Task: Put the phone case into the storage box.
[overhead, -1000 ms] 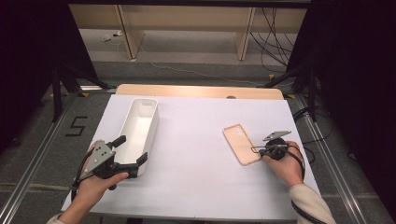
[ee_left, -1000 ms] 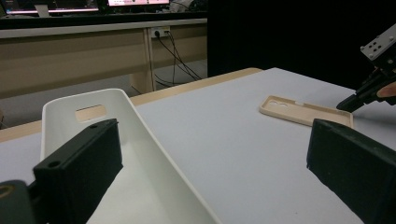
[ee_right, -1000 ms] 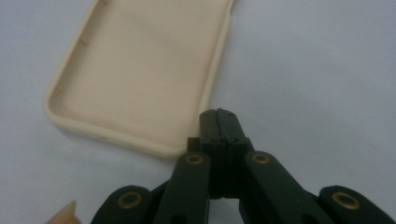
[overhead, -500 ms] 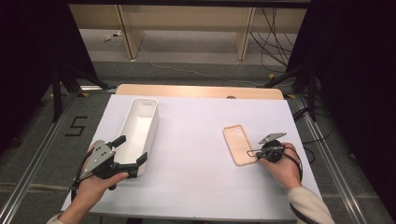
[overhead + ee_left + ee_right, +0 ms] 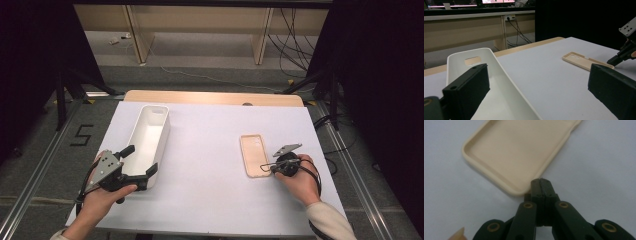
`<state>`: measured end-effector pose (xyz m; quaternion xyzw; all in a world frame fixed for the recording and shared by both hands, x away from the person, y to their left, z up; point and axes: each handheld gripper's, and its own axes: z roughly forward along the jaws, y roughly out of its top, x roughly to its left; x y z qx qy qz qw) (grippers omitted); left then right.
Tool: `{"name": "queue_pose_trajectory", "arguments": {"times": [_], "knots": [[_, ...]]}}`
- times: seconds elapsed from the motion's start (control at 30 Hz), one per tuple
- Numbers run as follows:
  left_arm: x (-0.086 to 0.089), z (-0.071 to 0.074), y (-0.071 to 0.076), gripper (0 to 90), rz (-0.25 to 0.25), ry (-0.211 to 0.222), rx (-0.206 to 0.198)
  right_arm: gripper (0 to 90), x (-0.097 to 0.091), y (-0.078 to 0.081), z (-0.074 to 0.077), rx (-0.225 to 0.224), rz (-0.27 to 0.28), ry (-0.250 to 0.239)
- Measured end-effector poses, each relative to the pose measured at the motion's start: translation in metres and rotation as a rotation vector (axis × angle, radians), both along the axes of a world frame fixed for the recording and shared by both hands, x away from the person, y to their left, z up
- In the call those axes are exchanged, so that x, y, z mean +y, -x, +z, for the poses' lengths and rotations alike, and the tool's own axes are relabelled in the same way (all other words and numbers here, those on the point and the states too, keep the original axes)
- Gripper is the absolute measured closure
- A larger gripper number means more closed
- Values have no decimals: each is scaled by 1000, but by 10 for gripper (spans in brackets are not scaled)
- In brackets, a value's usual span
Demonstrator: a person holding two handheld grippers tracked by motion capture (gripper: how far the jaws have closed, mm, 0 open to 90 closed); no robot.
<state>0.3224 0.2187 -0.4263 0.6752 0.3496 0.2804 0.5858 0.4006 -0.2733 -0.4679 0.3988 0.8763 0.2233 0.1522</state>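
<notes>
A beige phone case (image 5: 254, 155) lies hollow side up on the right half of the white table (image 5: 210, 150). My right gripper (image 5: 266, 168) is shut with nothing between its jaws. Its tips rest at the case's near right corner (image 5: 519, 152), and the right gripper (image 5: 541, 182) appears to touch the rim there. A long white bin (image 5: 150, 135) stands on the left half. My left gripper (image 5: 140, 161) is open wide at the bin's near end. In the left gripper view the bin (image 5: 474, 60) and its right wall run between the spread jaws of the left gripper (image 5: 537, 75), with no pad pressing on it.
The table's far edge shows a strip of bare wood (image 5: 210, 96). Beyond it are desk legs and loose cables (image 5: 295, 45) on the floor. Metal rails (image 5: 30, 175) run along both sides of the table. The right gripper (image 5: 624, 51) shows beside the case (image 5: 584, 61) in the left gripper view.
The right hand has shifted slightly toward the near end of the case, its jaws staying shut. The left hand and the bin have not moved.
</notes>
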Motion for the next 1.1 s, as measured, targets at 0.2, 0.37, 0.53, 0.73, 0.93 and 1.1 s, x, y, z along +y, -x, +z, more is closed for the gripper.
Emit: {"name": "queue_pose_trajectory", "arguments": {"times": [0.2,0.37,0.53,0.73,0.93,1.1], "knots": [[0,0,0,33,1,1,0,900,2,2,0,15,-4,-2],[0,0,0,33,1,1,1,900,1,0,-1,-10,40,14],[0,0,0,33,1,0,0,900,6,3,1,22,10,-1],[0,0,0,33,1,1,1,900,6,2,0,-2,35,10],[0,0,0,34,0,-1,-1,900,6,2,-1,-3,36,10],[0,0,0,34,1,1,0,900,5,2,0,11,27,-10]]}}
